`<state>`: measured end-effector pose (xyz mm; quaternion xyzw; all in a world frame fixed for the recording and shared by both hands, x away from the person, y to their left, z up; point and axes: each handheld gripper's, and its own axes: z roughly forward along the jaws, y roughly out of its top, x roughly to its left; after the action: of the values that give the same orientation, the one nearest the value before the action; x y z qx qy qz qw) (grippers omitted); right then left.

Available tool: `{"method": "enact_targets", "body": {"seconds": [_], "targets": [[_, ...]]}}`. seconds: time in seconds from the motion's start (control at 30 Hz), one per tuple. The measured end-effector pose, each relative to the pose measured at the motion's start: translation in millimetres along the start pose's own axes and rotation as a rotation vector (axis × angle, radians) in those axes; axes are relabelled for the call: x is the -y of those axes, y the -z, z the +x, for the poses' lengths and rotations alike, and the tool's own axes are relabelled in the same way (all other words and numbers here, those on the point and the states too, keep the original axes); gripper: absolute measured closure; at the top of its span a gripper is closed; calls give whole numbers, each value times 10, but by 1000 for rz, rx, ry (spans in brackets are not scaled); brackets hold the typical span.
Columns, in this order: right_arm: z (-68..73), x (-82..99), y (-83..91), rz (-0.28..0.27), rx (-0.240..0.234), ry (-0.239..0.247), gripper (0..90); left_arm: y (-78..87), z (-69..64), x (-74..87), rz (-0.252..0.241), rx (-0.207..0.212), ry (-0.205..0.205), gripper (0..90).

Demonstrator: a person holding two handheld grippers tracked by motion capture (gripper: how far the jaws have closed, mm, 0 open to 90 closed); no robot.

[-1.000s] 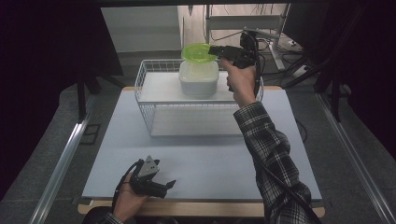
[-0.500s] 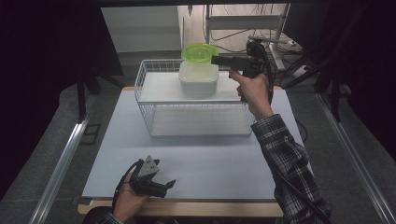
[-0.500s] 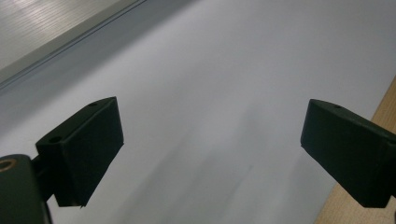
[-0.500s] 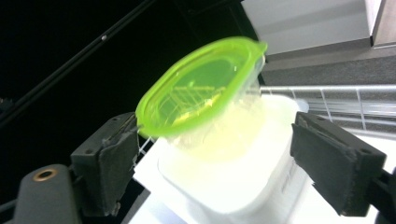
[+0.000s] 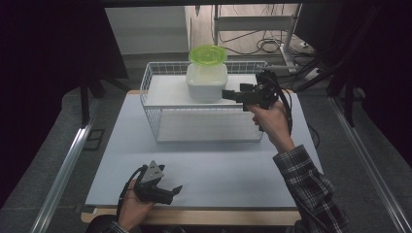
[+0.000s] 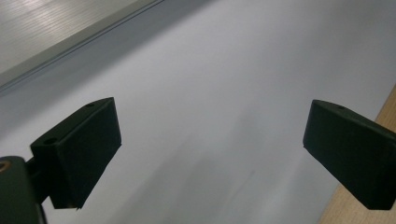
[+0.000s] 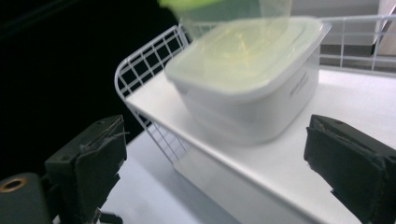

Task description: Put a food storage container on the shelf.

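A white square tub with a cloudy lid stands on the shelf of a white wire rack at the back of the table. A clear container with a bright green lid rests on top of it. My right gripper is held level just right of the tub, pointing at its side. Its jaws have just been opening and stand wide with nothing between them. In the right gripper view the tub lies ahead of the right gripper. My left gripper rests open near the table's front edge.
A pale grey mat covers the table, with a wooden edge in front. In the left gripper view the left gripper looks over bare mat. Dark stands and cables sit behind the rack.
My right gripper has come down from the level of the green lid and drawn back to the right, beside the white tub. The green-lidded container stays on the tub. The left hand has kept still.
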<state>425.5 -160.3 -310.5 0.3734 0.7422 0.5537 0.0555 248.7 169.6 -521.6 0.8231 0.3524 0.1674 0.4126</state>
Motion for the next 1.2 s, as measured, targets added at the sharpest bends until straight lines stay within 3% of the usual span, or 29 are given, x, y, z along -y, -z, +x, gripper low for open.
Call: {"method": "enact_targets", "body": {"seconds": [0.17,0.57,0.83,1.2], "targets": [[95,206,64,21,20,78,46,5,6,1,-5,1,4,37],[109,616,157,26,50,176,37,-4,1,3,-3,0,1,35],[-21,1024,214,28,76,198,24,-12,-1,3,3,4,-5,35],[-77,1360,296,47,91,191,19,-1,-4,2,-1,7,-7,35]]}}
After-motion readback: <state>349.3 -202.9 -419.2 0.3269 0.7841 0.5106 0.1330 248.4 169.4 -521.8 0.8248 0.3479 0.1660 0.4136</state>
